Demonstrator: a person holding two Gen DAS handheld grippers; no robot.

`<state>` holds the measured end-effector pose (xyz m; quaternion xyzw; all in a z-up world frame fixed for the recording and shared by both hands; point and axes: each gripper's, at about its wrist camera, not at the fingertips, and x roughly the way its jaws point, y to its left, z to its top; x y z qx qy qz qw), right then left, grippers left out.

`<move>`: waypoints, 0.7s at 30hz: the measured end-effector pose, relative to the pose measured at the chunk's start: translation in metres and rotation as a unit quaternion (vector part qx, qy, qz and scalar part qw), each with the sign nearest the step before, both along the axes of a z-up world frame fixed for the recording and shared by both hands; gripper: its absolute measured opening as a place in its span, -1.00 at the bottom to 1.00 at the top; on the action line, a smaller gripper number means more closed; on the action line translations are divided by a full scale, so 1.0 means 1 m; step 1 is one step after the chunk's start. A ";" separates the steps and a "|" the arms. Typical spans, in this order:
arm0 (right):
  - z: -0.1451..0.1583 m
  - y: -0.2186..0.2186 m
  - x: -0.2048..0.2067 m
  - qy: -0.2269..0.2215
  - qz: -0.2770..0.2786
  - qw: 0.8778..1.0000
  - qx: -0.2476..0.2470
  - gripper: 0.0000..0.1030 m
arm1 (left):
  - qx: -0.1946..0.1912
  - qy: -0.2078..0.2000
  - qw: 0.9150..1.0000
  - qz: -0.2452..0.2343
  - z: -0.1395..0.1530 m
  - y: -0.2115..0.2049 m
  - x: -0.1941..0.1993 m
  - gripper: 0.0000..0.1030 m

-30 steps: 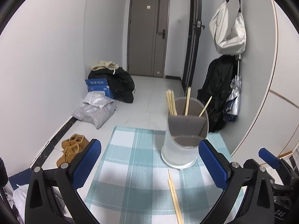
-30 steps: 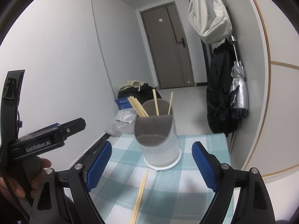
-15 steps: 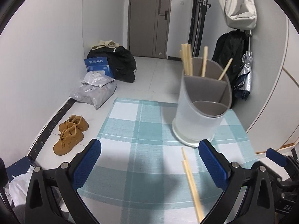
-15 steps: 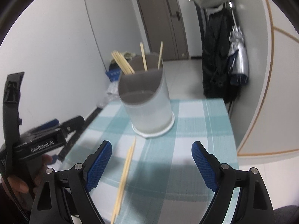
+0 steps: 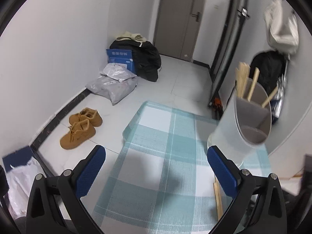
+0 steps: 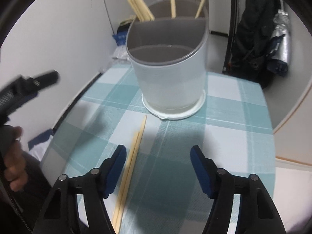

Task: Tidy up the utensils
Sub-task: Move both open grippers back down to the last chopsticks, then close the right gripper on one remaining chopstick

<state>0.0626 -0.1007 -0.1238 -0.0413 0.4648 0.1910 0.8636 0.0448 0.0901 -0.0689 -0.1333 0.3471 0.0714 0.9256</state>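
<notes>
A: What are the right gripper fingers doing?

B: The blue, dimpled pads are standing about half apart and closing. Nothing is pressed between them; only checked cloth is showing in the gap. The pair of loose chopsticks is lying just inside the left pad, flat on the cloth, thin pale wooden sticks side by side, pointing toward the holder.

A: And the left gripper?

B: Its jaws are standing wide open and gripping nothing. The same textured blue pads are sitting on black angular arms with round metal pins. A short length of the chopsticks is peeking out beside its right finger.

A: Where is the holder sitting?

B: The utensil holder is standing upright on the tablecloth, beyond the chopsticks and apart from them. It is a frosted, translucent white cylinder with a slanted rim, a smooth grey liner and a flat white base. More wooden chopsticks are leaning in its rear compartment; the front compartment is showing only its grey floor.

A: And the cloth?

B: Woven-looking, in teal, pale blue and white squares.
</notes>
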 end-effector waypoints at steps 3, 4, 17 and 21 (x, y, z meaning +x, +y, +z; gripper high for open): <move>-0.007 0.008 0.012 0.024 -0.007 1.000 0.004 -0.21 | -0.018 -0.003 1.000 0.024 0.001 0.013 -0.002 0.97; -0.010 0.012 0.017 0.030 -0.009 0.999 0.007 -0.27 | -0.026 -0.003 0.999 0.028 0.002 0.017 -0.002 0.97; -0.029 0.050 0.035 0.027 -0.050 0.996 -0.068 -0.66 | -0.042 -0.005 0.997 0.057 0.002 0.039 -0.002 0.97; -0.029 0.054 0.034 0.027 -0.055 0.994 -0.091 -0.92 | -0.050 -0.005 0.997 0.058 0.001 0.043 -0.003 0.97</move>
